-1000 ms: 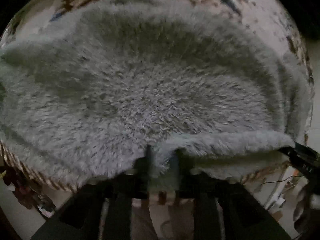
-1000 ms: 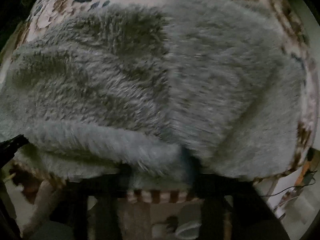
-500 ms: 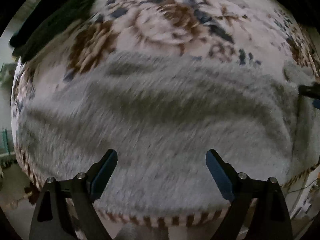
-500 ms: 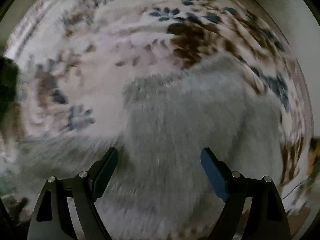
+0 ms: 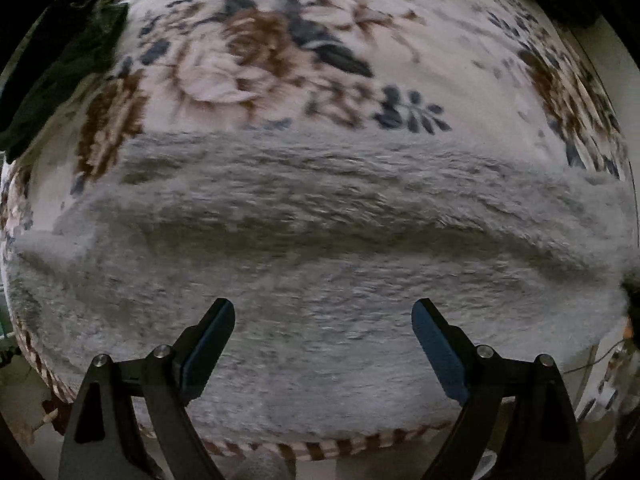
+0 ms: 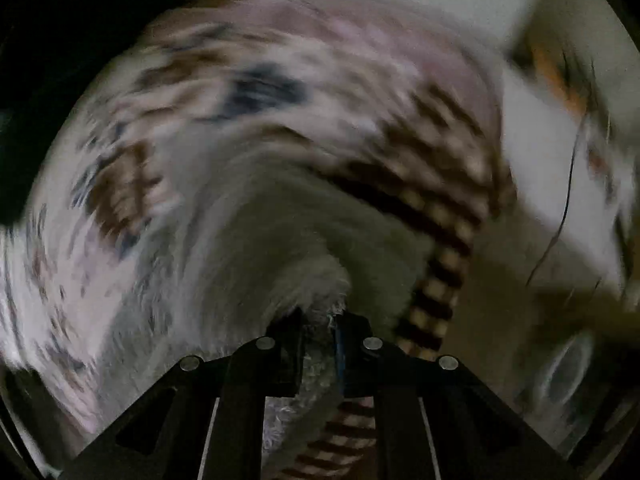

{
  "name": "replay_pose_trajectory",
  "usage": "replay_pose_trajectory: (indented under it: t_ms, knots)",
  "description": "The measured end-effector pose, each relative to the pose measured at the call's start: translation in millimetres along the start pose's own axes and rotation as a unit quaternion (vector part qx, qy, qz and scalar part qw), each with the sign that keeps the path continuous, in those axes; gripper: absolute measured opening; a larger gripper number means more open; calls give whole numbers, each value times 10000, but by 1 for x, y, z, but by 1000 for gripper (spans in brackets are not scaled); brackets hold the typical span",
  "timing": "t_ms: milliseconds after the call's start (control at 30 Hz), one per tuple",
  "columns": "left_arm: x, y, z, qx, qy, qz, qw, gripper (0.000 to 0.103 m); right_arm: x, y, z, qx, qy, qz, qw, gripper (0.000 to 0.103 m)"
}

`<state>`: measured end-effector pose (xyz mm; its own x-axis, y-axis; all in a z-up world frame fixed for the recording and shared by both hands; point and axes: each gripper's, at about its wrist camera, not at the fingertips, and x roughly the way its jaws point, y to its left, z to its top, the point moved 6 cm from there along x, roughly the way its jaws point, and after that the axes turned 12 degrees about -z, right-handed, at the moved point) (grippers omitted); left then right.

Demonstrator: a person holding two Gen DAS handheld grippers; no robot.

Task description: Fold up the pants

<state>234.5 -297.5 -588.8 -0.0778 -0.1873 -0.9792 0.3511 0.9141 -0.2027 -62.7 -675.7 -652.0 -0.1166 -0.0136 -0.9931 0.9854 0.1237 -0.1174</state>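
The grey fluffy pants [image 5: 320, 248] lie folded as a wide band across the floral blanket [image 5: 280, 60]. My left gripper [image 5: 323, 316] is open and empty above the near edge of the pants. In the right wrist view, my right gripper [image 6: 318, 332] is shut on an end of the grey pants [image 6: 280, 240] near the blanket's striped border [image 6: 436, 248]. That view is heavily blurred by motion.
A dark garment [image 5: 68, 60] lies at the blanket's far left. The striped blanket edge [image 5: 320, 448] runs along the near side. A floor with a thin cable [image 6: 564, 208] and a pale round object [image 6: 568, 368] lies to the right of the blanket.
Both grippers let go of the pants' near edge and opened. The left one then stayed open above the pants. The right one swung right and shut on an end of the pants.
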Motion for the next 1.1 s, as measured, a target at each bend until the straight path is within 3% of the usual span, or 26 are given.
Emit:
replay_pose_trajectory:
  t_ms: [67,133,300,400,500,633,767,867,933,1000,1033,1067,1100]
  knots:
    - [5,-4,-1,8,35,-42,10000,90,16,-12,-1,140,271,-37,9995,63]
    - [6,-2,-2,-28,32,-86,10000,90,10,-14,-5,257,151,327,9990,76]
    - [-12,27,-10,-271,-174,-144,9994,90,-24,17,-36,-486,-113,373,9981,76]
    - [-29,65,-23,-572,-295,-151,9978,90,-49,57,-77,-1212,-140,518,9912,76]
    - [-52,117,-45,-967,-437,-147,9942,90,-57,110,-149,-2043,185,729,9760,76]
    - [-87,198,-93,-1562,-604,66,9859,90,-48,173,-279,-2900,1115,1045,9448,76]
    - [-120,290,-135,-2226,-890,338,9702,90,-36,198,-398,-2872,1992,1227,9289,76]
    - [-129,357,-148,-2740,-1052,88,9559,90,-21,200,-441,-2485,2228,1191,9351,75]
    - [-125,386,-144,-2946,-1132,-147,9488,90,-2,202,-451,-2090,2286,1080,9447,75]
    - [-120,413,-141,-3121,-1322,-381,9400,90,12,206,-455,-1769,2246,1137,9515,70]
    - [-117,421,-138,-3160,-1372,-411,9379,89,19,209,-455,-1721,2157,1087,9550,50]
    - [-112,429,-134,-3177,-1470,-479,9355,74,24,212,-458,-1675,2061,1049,9584,21]
    - [-105,437,-132,-3207,-1548,-551,9328,57,26,212,-456,-1641,1974,1053,9607,15]
